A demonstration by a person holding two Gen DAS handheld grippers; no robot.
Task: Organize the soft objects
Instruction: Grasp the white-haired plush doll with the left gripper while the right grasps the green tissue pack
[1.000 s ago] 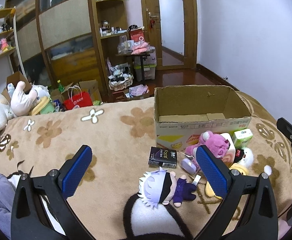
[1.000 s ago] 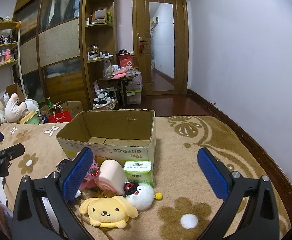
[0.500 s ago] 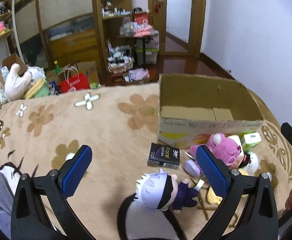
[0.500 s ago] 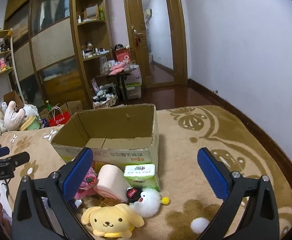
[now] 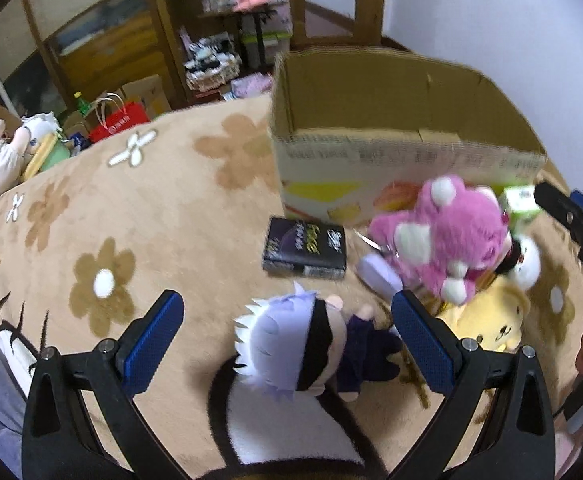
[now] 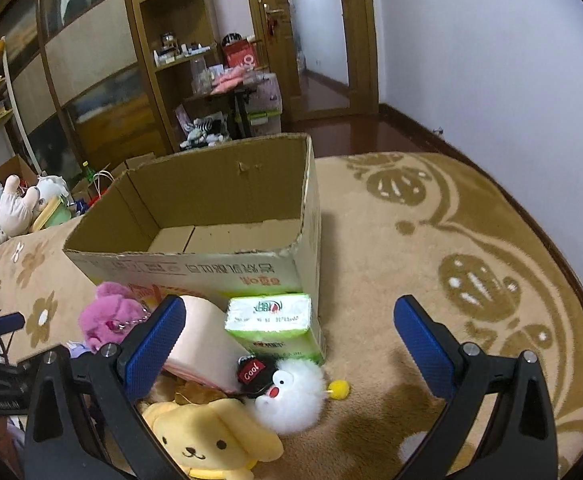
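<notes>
Doll pickup, box empty.
Left gripper (image 5: 287,334) gapes wide, holding nothing, straddling the white-haired doll (image 5: 291,346); box (image 5: 375,120) sits at 1 o'clock. Best to close on its head, not limbs. Right gripper (image 6: 289,338) is also spread wide and bare.

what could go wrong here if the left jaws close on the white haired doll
The left gripper is open around the white-haired doll, which lies on a black-and-white plush, so the jaws might pinch that too. The black box beside it is not soft and could get swept toward the cardboard box.
</notes>
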